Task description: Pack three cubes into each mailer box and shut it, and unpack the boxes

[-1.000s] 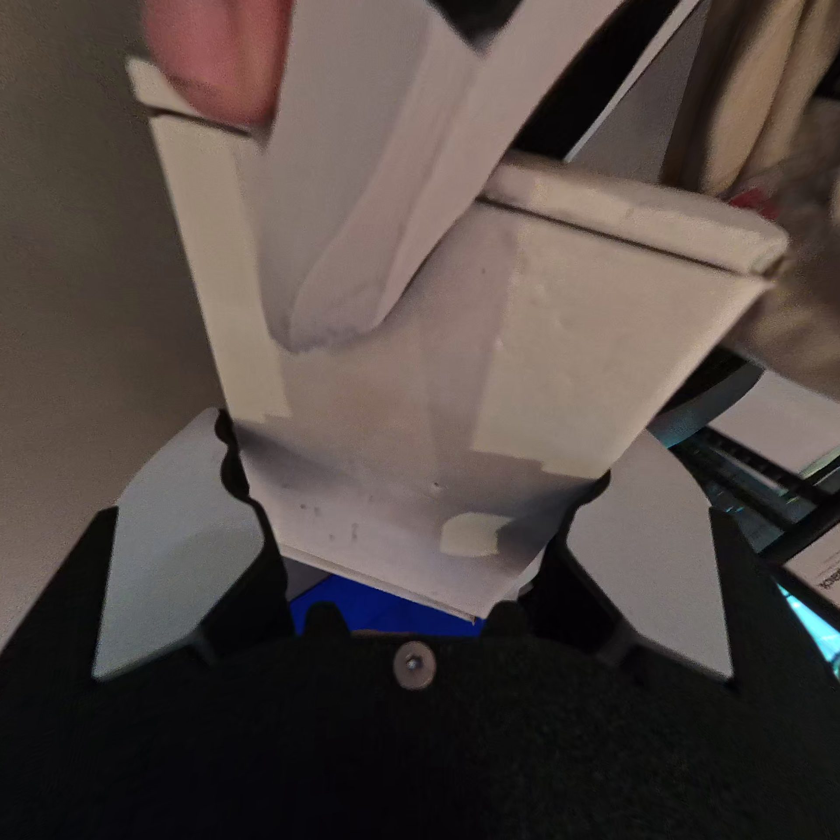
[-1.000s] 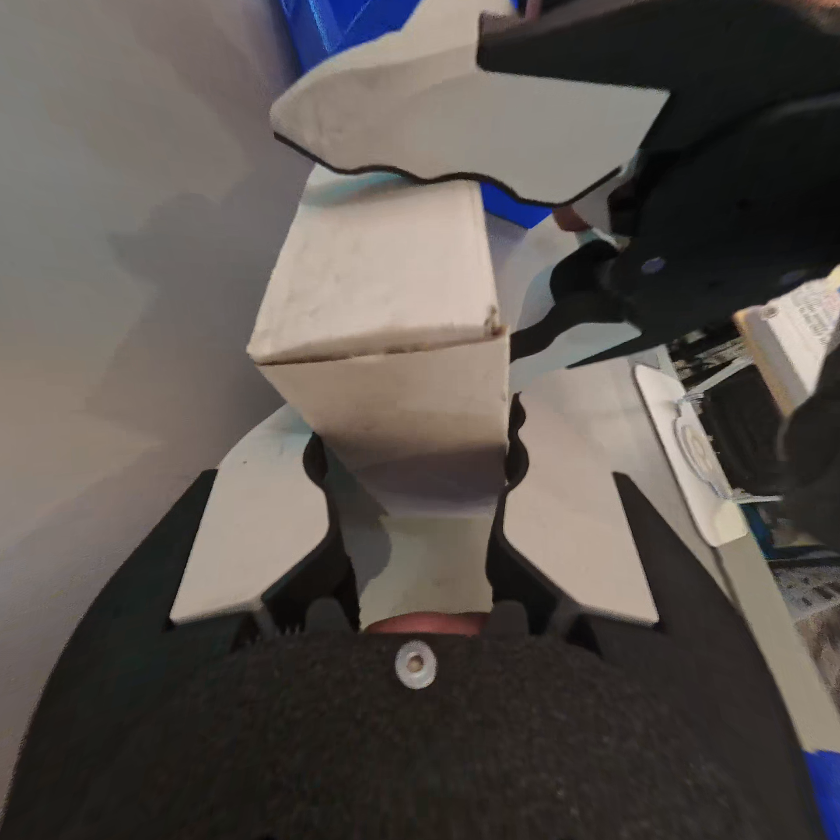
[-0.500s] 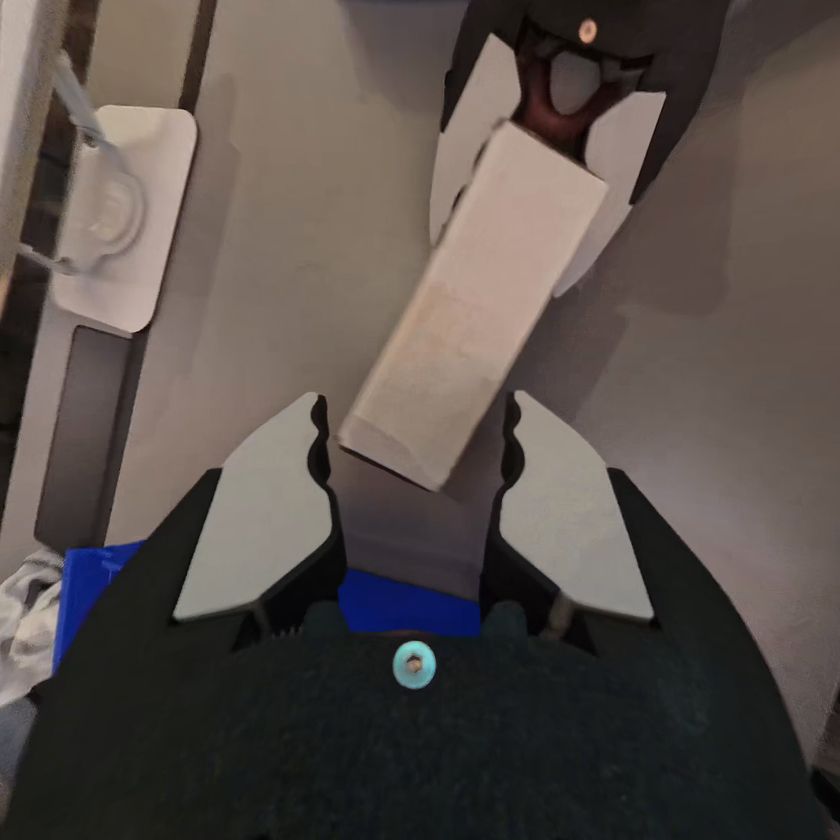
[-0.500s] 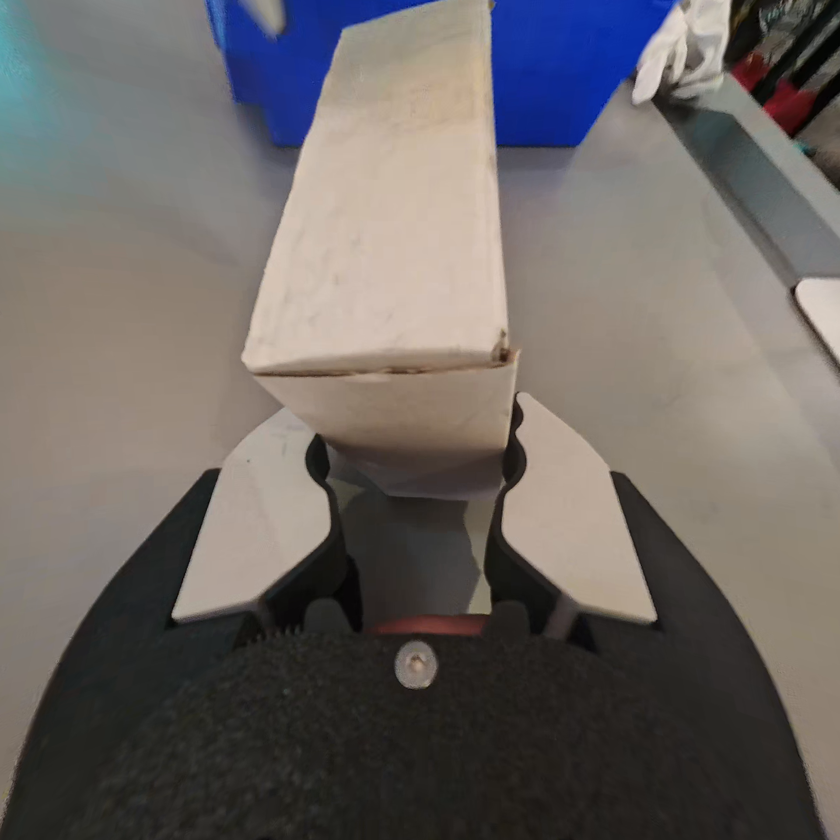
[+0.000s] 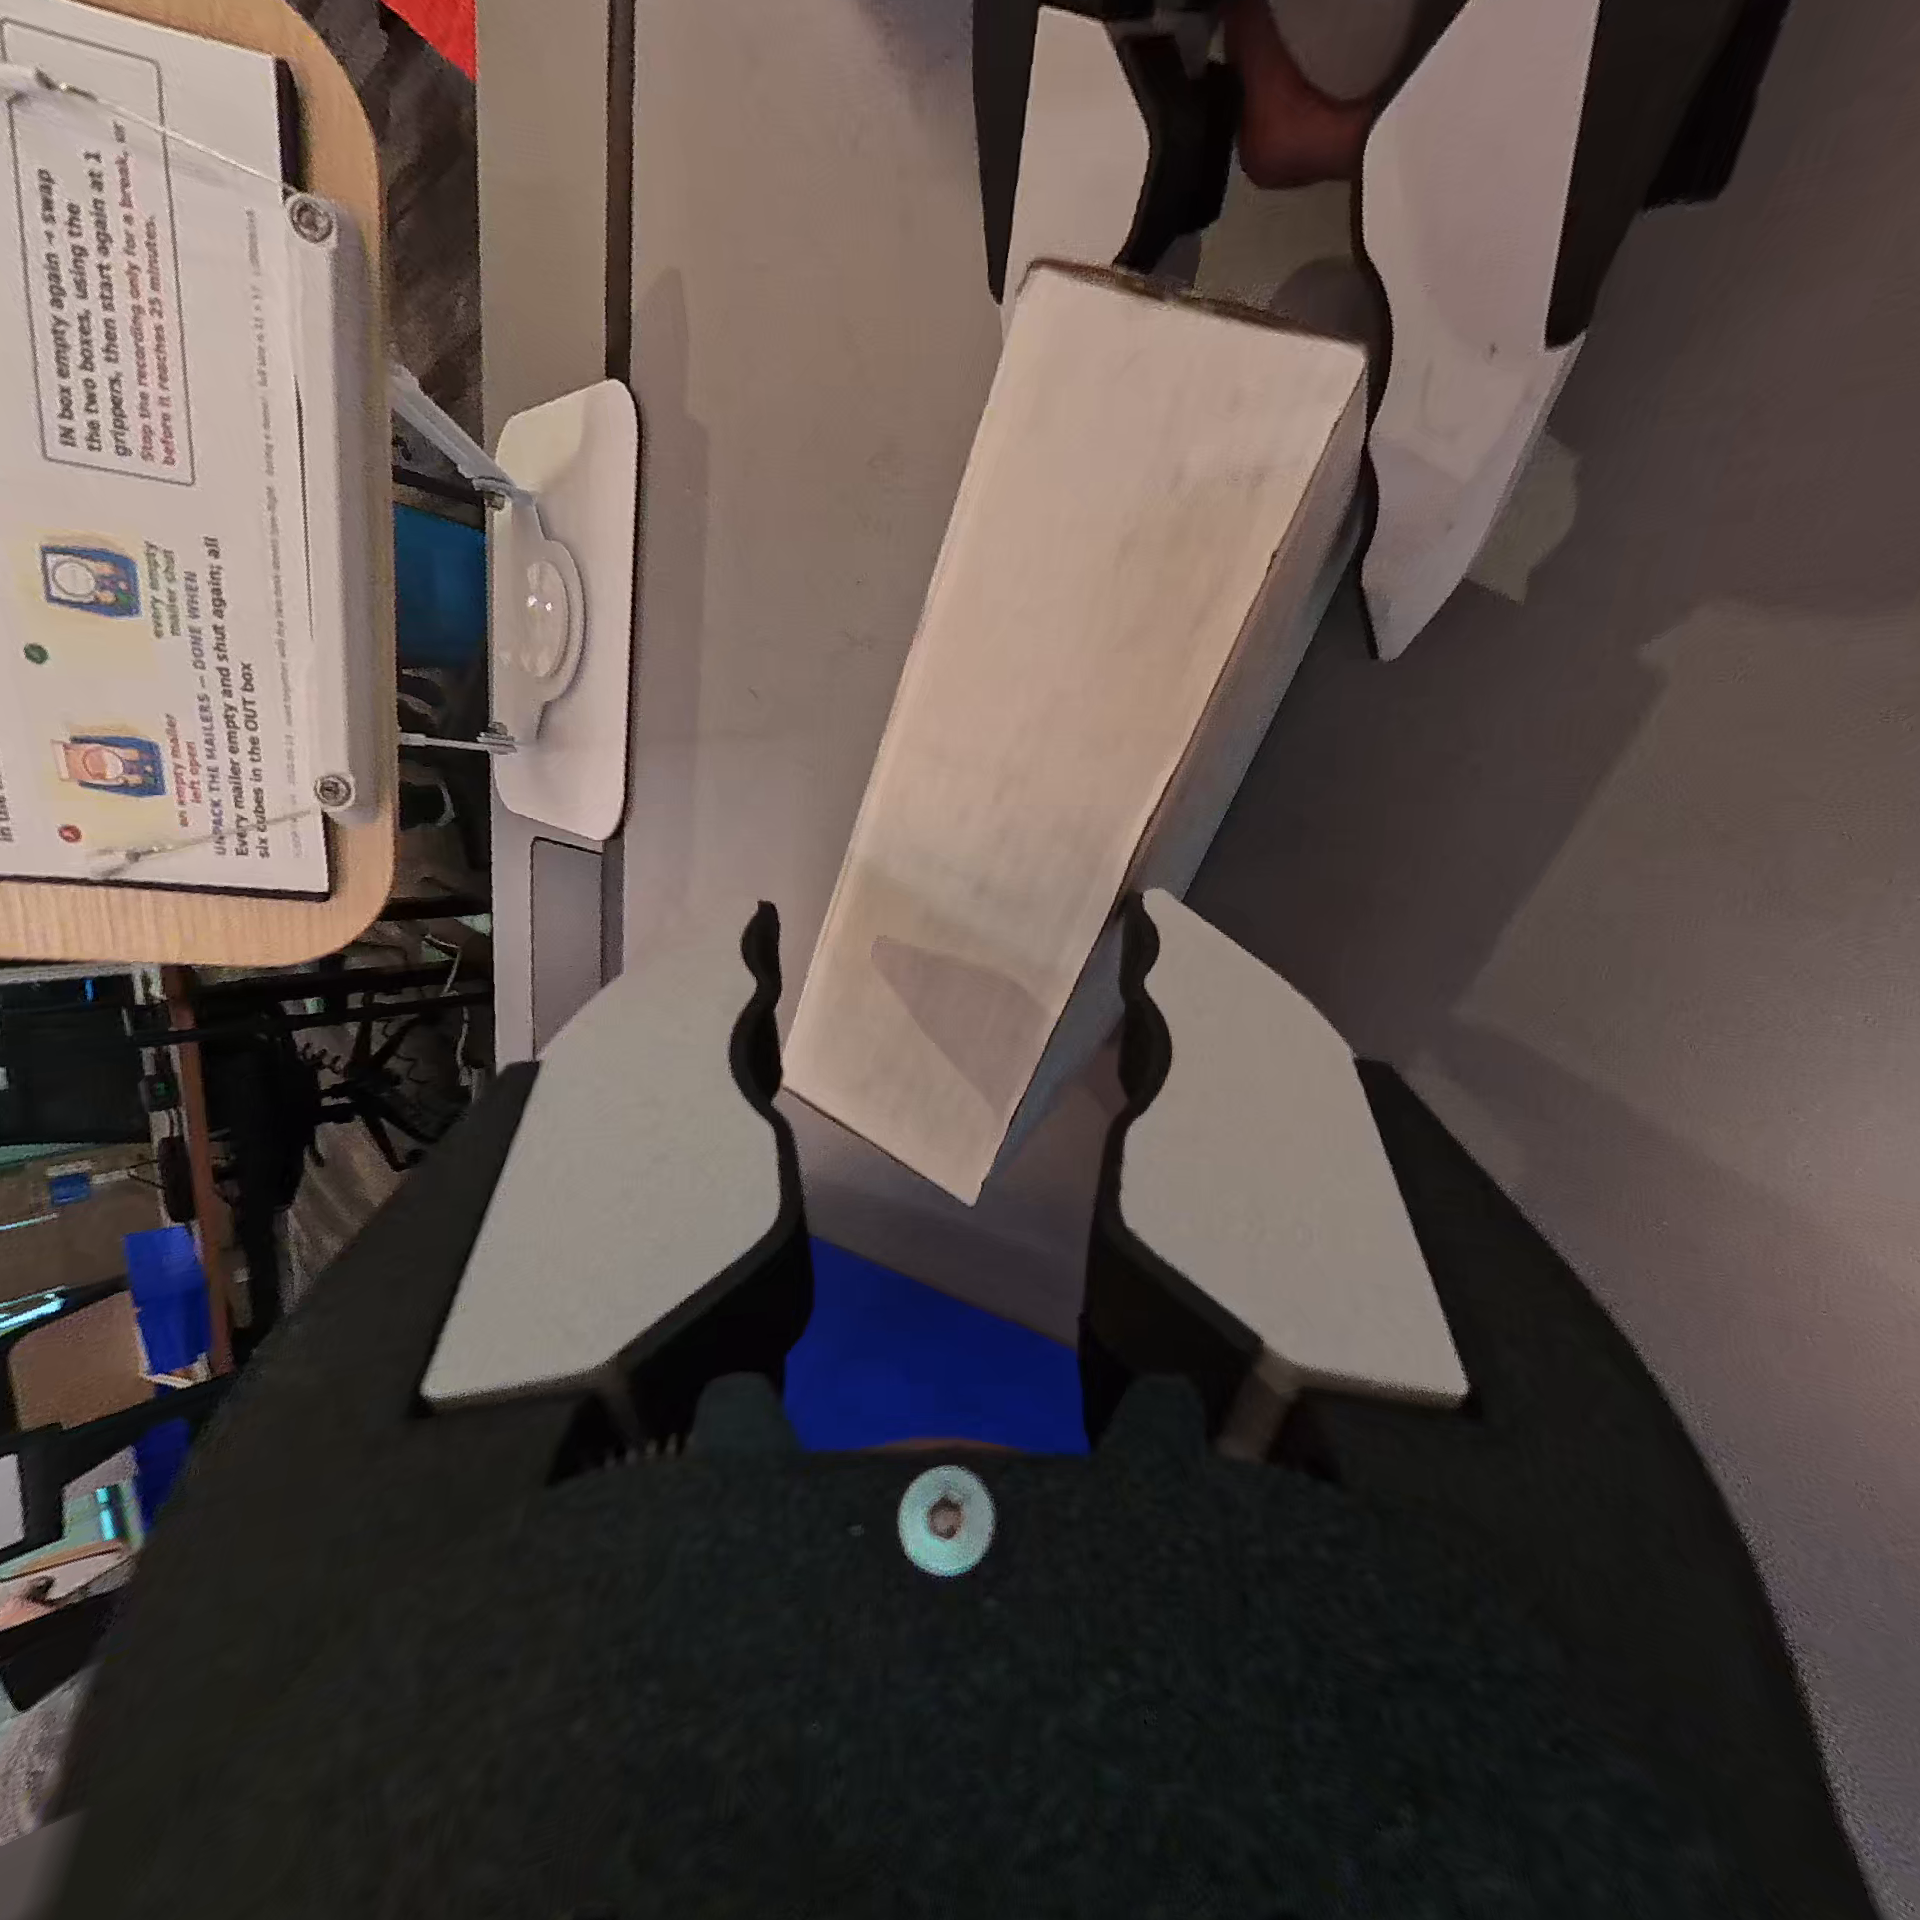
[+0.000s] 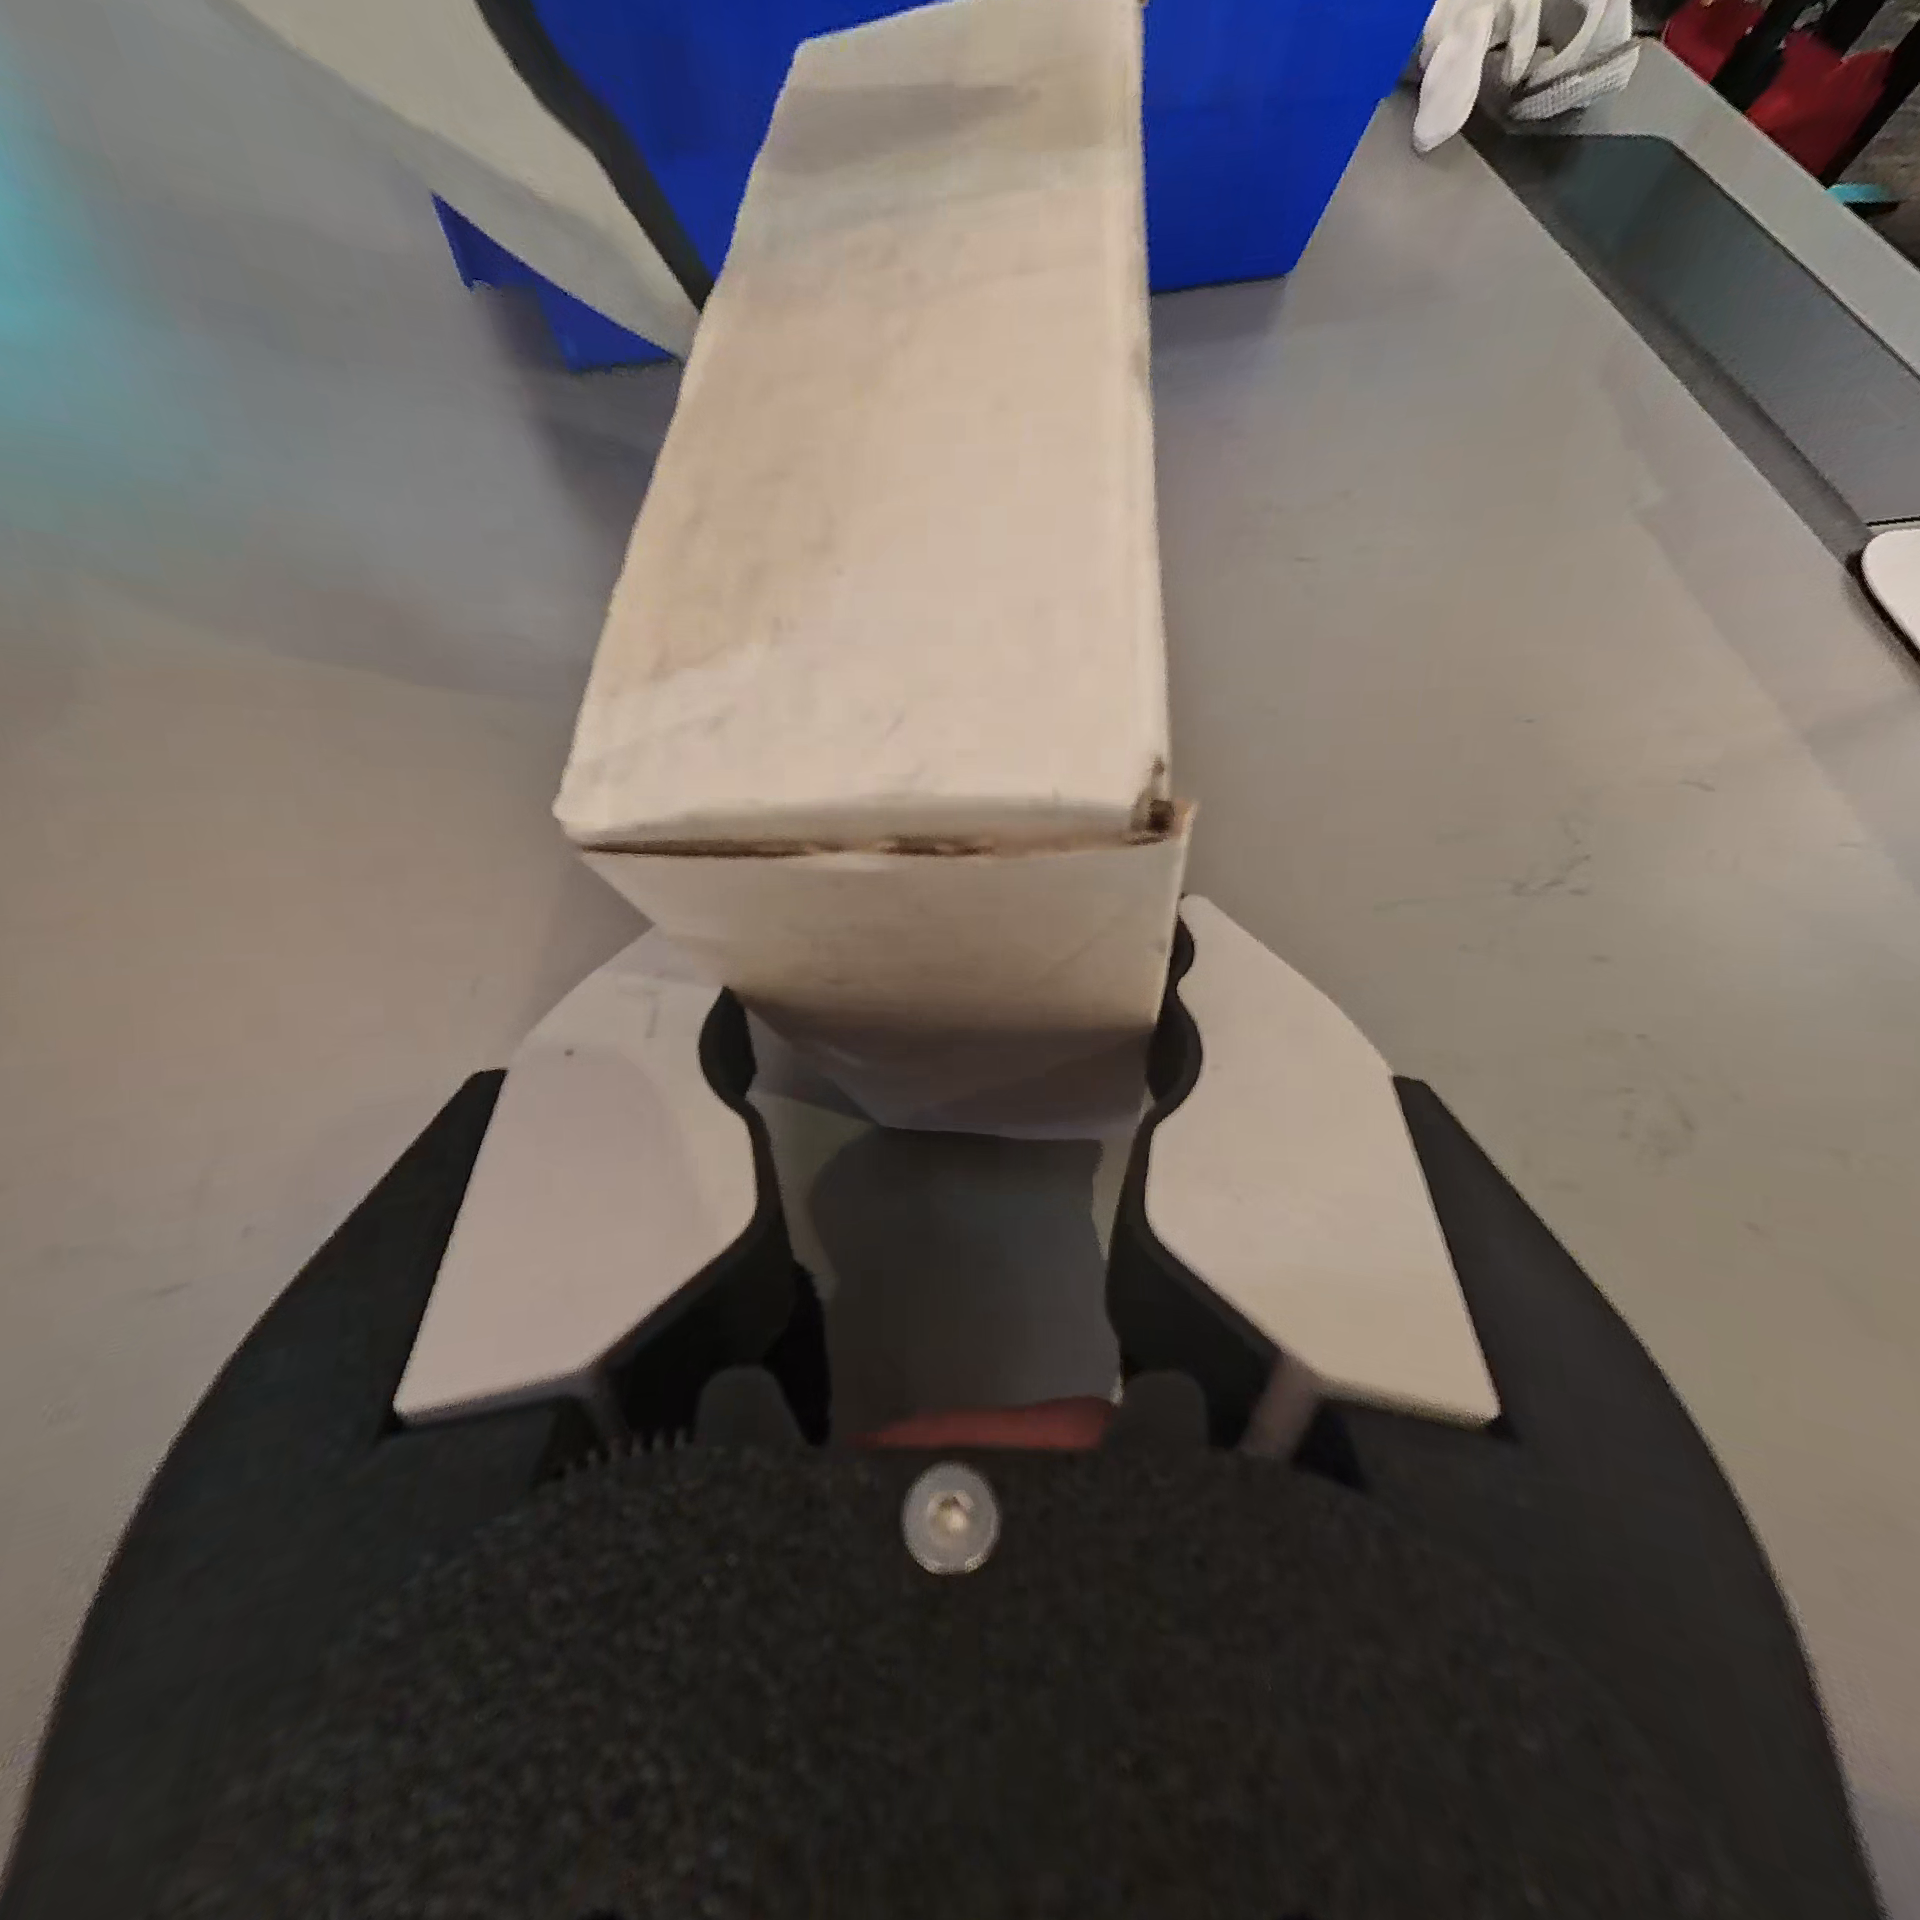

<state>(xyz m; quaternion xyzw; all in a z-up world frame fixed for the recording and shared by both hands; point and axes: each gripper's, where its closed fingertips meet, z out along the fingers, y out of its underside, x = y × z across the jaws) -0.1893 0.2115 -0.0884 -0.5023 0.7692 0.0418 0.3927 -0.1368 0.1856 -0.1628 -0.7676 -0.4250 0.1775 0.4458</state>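
Note:
A closed white mailer box (image 6: 894,540) is held off the grey table (image 6: 1507,831) by my right gripper (image 6: 951,1018), which is shut on its near end. In the left wrist view the same box (image 5: 1081,675) runs from the right gripper's fingers (image 5: 1455,364) at the top down to my left gripper (image 5: 948,997). The left gripper is open, with the box's other end lying between its fingertips, close to the right one. No cubes show.
A blue bin (image 6: 1226,156) stands behind the box, and part of it shows under the left gripper (image 5: 935,1340). A white glove (image 6: 1507,52) lies at the table's far right. A clipboard with an instruction sheet (image 5: 156,468) and a white holder (image 5: 561,603) sit past the table edge.
The left gripper let go of the box, whose flap was open a second ago, and swung to face it end-on. It has since moved closer, over the box's end. The right gripper keeps its grip.

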